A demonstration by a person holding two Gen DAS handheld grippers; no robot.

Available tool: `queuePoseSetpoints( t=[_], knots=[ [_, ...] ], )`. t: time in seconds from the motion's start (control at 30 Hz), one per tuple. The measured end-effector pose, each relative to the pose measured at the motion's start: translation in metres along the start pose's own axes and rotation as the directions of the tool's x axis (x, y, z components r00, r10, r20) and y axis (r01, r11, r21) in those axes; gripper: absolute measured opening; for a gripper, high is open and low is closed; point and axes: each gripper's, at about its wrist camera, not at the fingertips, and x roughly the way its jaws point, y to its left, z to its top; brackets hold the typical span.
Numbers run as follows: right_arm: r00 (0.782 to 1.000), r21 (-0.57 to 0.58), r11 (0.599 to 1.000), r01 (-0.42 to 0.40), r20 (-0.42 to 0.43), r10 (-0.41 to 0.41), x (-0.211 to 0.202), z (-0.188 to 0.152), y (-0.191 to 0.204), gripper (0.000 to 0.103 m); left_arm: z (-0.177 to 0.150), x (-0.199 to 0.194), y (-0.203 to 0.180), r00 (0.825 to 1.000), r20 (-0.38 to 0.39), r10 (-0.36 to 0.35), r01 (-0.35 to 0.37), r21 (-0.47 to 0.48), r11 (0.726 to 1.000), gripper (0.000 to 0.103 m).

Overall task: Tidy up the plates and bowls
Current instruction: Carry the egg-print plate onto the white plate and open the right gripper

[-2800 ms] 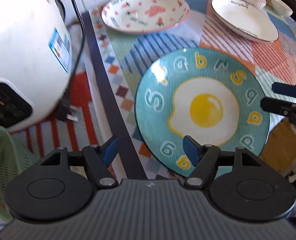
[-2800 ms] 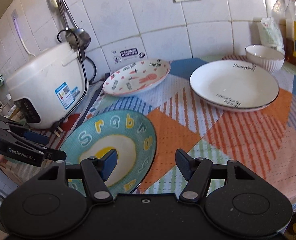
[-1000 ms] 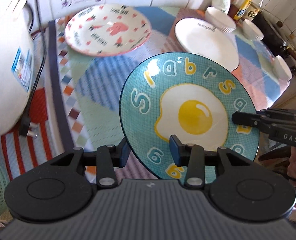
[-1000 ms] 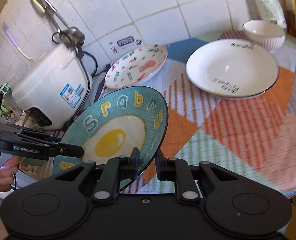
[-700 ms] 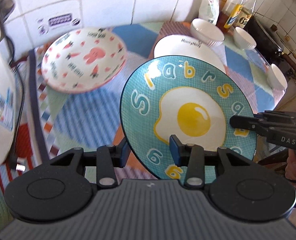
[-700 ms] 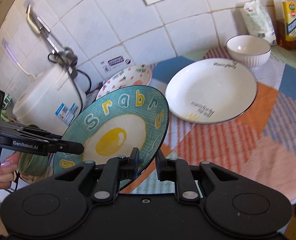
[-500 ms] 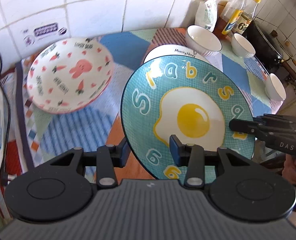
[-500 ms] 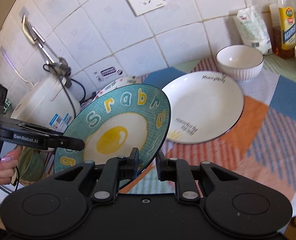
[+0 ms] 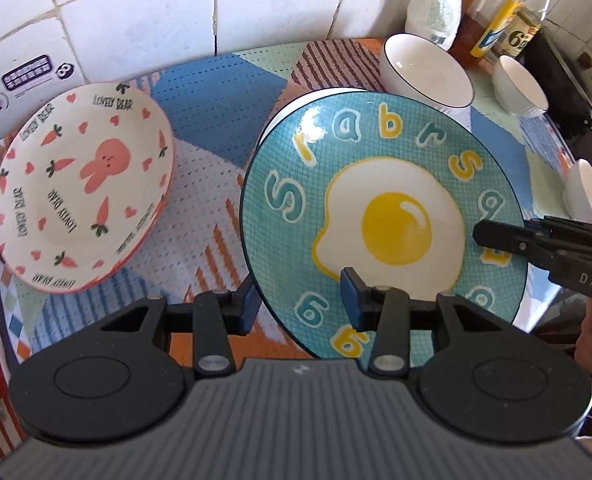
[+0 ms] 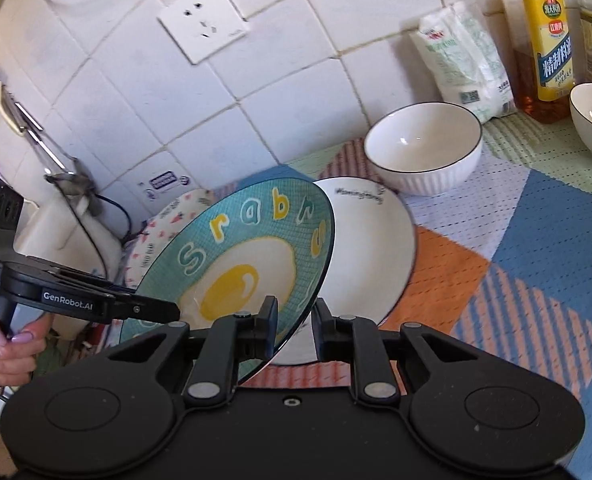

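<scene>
Both my left tongs and right tongs grip the teal egg plate by its rim, held tilted above the white plate. Stacking has barely begun: the rabbit plate and bowls sit apart on the counter.

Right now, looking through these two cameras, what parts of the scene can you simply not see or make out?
- White plate: mostly hidden behind the egg plate in the left wrist view.
- Bunny plate: largely covered by the egg plate in the right wrist view.
- Bottles: tops cut off by the frame edge.
- Writing on the wall sticker: too small to read.
</scene>
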Motion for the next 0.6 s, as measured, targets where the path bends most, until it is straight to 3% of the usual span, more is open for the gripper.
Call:
queuePoseSetpoints(
  t=[0.17, 0.3, 0.6],
  knots=[
    [0.999, -0.001, 1.000, 0.010, -0.038, -0.010, 0.015, 0.008, -0.016, 0.023, 0.014, 0.019, -0.007, 0.999, -0.037, 0.015, -0.015, -0.006, 1.000, 0.040],
    [0.997, -0.018, 1.000, 0.002, -0.071, -0.004, 0.024, 0.016, -0.026, 0.023, 0.021, 0.032, -0.002, 0.996, -0.087, 0.000, -0.008, -0.086, 0.996, 0.040],
    [0.987, -0.084, 0.996, -0.002, -0.162, -0.012, 0.039, 0.029, -0.030, 0.024, 0.030, 0.041, -0.007, 0.989, -0.141, 0.041, -0.061, -0.140, 0.988, 0.041]
  ],
)
